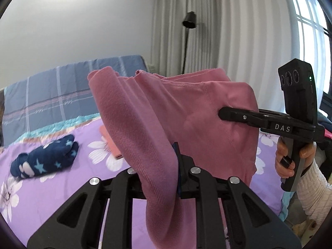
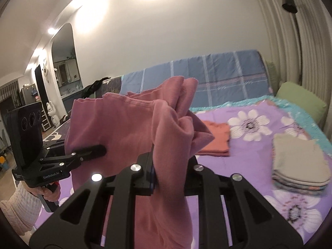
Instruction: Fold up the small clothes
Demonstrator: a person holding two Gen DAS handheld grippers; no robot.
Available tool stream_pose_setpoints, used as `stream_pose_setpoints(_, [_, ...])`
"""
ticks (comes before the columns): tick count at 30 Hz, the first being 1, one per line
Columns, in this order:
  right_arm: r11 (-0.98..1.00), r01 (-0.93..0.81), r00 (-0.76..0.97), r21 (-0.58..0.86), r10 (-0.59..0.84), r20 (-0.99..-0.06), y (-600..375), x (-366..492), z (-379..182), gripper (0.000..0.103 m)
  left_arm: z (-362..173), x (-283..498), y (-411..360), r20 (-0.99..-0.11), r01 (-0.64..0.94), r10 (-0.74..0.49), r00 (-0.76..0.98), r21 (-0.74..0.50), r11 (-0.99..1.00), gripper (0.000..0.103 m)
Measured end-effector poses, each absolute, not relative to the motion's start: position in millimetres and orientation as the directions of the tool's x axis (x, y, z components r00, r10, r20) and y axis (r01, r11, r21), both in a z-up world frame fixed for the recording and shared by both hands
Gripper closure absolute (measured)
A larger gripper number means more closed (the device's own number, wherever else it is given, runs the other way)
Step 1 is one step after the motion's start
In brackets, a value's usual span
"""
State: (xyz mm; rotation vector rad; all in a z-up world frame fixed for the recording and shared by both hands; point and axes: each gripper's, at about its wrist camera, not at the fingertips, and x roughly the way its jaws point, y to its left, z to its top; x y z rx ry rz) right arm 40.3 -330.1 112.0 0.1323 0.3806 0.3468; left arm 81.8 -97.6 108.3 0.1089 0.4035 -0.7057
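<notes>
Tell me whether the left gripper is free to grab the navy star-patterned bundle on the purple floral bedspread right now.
Probably not. The left gripper is shut on the pink knit garment, which the right gripper also pinches, held up above the bed. The navy star-patterned bundle lies uncovered on the purple floral bedspread, but the garment must be released first.

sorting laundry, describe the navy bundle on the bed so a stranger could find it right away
Start at the bed with the purple flowered cover. In the left wrist view, the navy bundle lies alone on that cover, left of the pink garment held up by both grippers. It is the only dark, rolled-up piece, with pale blue stars and white patches; the orange piece beyond it lies flat and plain.
</notes>
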Motion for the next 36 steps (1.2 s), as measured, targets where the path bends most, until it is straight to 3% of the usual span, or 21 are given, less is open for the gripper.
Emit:
stream_pose_setpoints(17, [0.942, -0.23, 0.907, 0.246, 0.299, -0.296, -403, 27, 117, 0.087, 123, 85, -178, -0.413, 0.701, -0.621, 0.666, 0.062, 0.711, 0.086])
stream_pose_setpoints(31, [0.929, -0.233, 0.928, 0.288, 0.3, -0.219, -406, 173, 168, 0.087, 172, 189, -203, -0.334, 0.574, -0.483, 0.809, 0.274, 0.772, 0.086])
stream_pose_setpoints(36, [0.926, -0.2, 0.929, 0.319, 0.283, -0.239, -399, 244, 167, 0.087, 169, 250, -202, -0.335, 0.514, -0.419, 0.844, 0.279, 0.812, 0.086])
